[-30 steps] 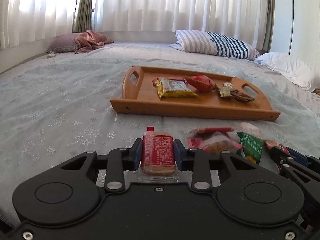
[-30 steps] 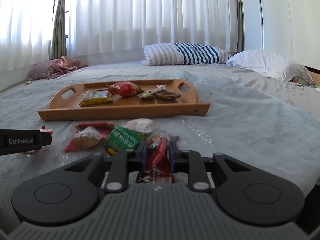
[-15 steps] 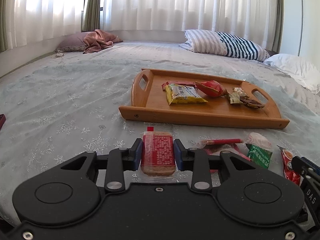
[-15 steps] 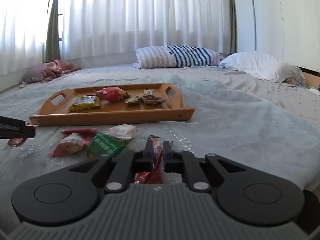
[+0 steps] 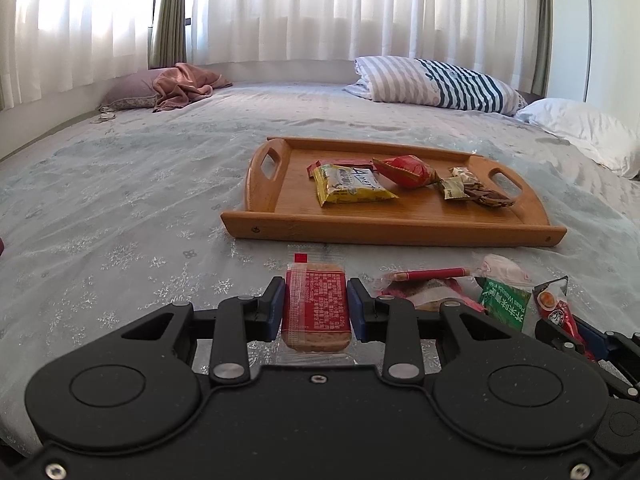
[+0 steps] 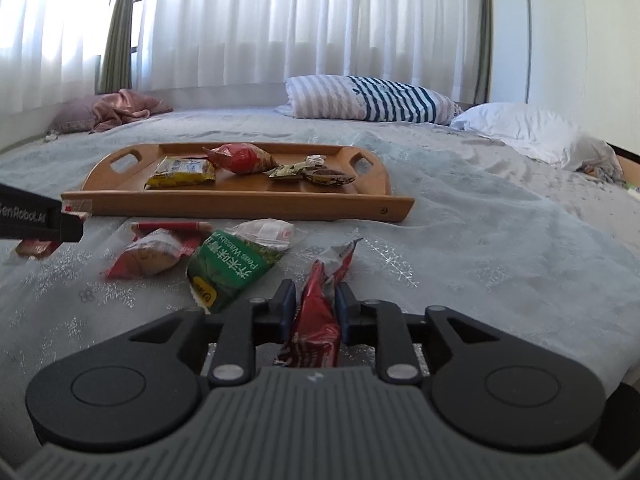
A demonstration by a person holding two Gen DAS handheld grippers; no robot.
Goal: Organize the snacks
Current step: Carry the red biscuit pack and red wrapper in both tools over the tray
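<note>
Snacks loose btwn tongs & tray (image 5: 392, 226); L tongs (image 5: 316, 306) grip biscuit pack (image 5: 316, 308), R tongs (image 6: 314, 306) grip red sachet (image 6: 320, 304).

Right tongs (image 6: 315, 307) clamped on red sachet (image 6: 316, 316); wooden tray (image 6: 240, 200) beyond, on bedspread (image 6: 480, 248).

Smooth wooden tray (image 5: 384, 228) on matt cloth bedspread (image 5: 120, 208)

Two wrist cameras, low over the bed, both facing the curtained window

Each looks forward along its own fingers, tilted slightly down, close to the bedspread (image 5: 120, 208). Both share the wooden tray (image 5: 392, 228) (image 6: 240, 204), the loose snacks before it and the striped pillow (image 5: 436, 84) (image 6: 368, 98); the right view sits further right.
</note>
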